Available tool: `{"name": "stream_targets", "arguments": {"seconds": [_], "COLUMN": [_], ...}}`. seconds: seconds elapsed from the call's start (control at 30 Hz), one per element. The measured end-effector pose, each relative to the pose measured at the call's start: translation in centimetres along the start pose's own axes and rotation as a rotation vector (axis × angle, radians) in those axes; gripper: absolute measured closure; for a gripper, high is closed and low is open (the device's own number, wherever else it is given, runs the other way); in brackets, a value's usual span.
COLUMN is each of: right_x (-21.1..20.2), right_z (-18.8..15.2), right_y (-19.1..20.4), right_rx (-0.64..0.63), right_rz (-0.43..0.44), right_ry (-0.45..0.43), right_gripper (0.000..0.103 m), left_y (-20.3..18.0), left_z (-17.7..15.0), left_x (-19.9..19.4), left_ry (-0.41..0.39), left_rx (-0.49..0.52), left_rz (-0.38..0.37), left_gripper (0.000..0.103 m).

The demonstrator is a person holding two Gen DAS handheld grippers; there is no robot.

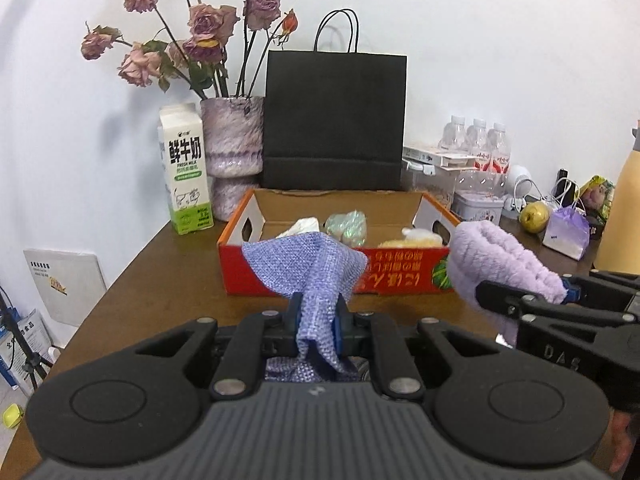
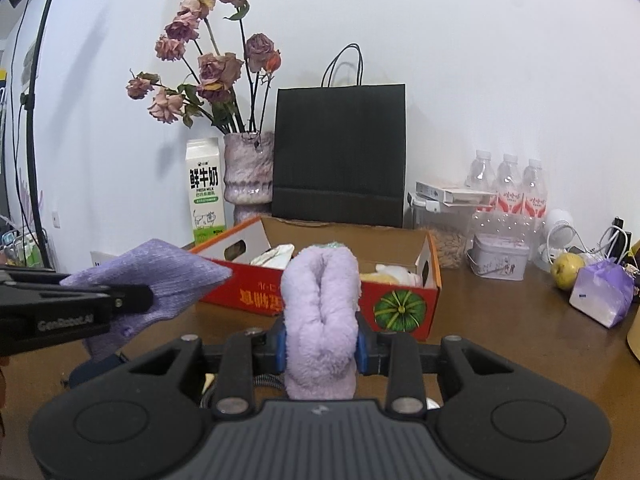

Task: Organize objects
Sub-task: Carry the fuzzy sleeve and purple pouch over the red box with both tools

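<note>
Where the left wrist view looks forward, a brown wooden table (image 1: 160, 276) is seen against a white wall (image 1: 480, 40). The left gripper (image 1: 317, 322) is pressed together on a blue woven cloth (image 1: 308, 268), held above the table before an open red cardboard box (image 1: 400, 276). Inside the box three or four items are partly hidden by its front wall. One black paper bag (image 1: 334, 120), one milk carton (image 1: 185, 168), one vase (image 1: 232, 140) and three bottles (image 1: 476, 142) are counted.

In the right wrist view, the right gripper (image 2: 322, 346) is clamped on a lilac fluffy towel (image 2: 322, 308), also raised before the box. The table edge is cut off at the right, where a pear (image 2: 567, 270) is seen.
</note>
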State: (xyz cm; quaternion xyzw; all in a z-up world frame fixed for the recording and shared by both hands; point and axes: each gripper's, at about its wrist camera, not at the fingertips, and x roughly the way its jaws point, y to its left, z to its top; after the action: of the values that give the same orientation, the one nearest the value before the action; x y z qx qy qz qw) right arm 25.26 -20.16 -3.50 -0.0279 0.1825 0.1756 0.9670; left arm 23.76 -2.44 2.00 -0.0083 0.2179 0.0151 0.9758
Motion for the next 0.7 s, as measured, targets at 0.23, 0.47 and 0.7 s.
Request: {"name": "stream_targets", "arguments": {"seconds": [0.23,0.47,0.7], "right_x": [2.1,4.8,7.9], "right_z": [1.8,3.2,4.1], "right_y": [0.3,0.1,-0.3], "right_rx": [-0.008,-0.006,0.013], "right_rz": [0.004,0.006,0.021], "right_ry": [-0.008,-0.018,-0.023], "right_gripper": [0.074,0.074,0.074], "left_y": [-0.4,-0.1,0.3], "left_z": [1.9,3.6,5.4], "left_x": [2.4,5.2,7.9], "left_ry": [-0.006,-0.005,-0.022], "left_rx": [-0.019,-0.037,-0.046], "left_rz": [0.007,0.009,0.002], "left_gripper": [0.088,0.088,0.088]}}
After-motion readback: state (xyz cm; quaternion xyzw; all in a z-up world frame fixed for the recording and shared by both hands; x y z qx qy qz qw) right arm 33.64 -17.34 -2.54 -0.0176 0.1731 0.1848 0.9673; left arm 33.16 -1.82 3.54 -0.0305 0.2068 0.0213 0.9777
